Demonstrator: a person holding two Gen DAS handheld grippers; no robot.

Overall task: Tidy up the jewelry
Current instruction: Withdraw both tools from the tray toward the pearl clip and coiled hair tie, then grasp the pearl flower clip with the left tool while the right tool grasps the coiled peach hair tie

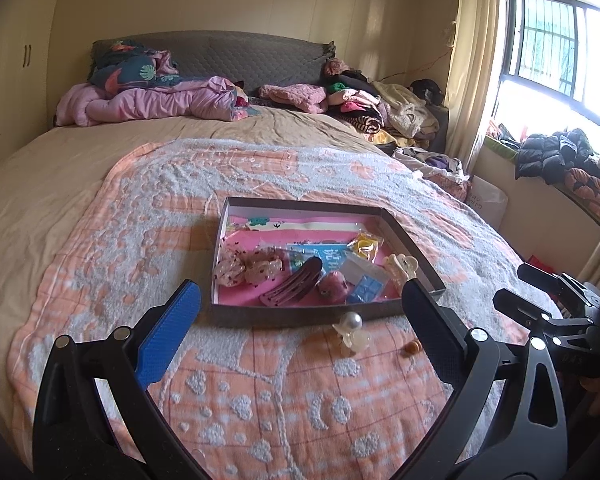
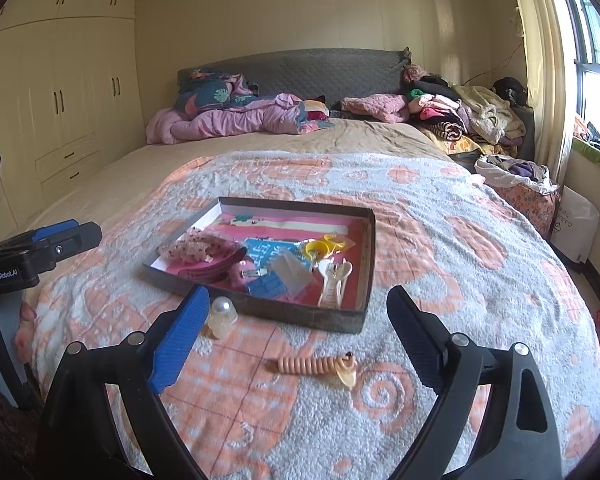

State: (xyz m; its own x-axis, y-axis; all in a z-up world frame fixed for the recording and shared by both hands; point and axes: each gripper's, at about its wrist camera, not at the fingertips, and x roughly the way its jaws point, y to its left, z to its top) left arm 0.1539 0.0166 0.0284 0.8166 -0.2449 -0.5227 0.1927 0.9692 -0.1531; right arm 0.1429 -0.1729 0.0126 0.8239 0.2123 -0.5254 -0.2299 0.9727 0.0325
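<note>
A shallow dark tray sits on the orange-and-white blanket and holds several hair clips, scrunchies and small packets. A pearl hair clip lies on the blanket just in front of the tray. A peach spiral hair tie with a clip lies nearer the right gripper; only its end shows in the left wrist view. My left gripper is open and empty, above the tray's near edge. My right gripper is open and empty, behind the spiral tie.
The blanket covers the near half of a bed. Pink bedding and piled clothes lie at the headboard. Wardrobes stand at the left, a window at the right. The other gripper shows at each view's edge.
</note>
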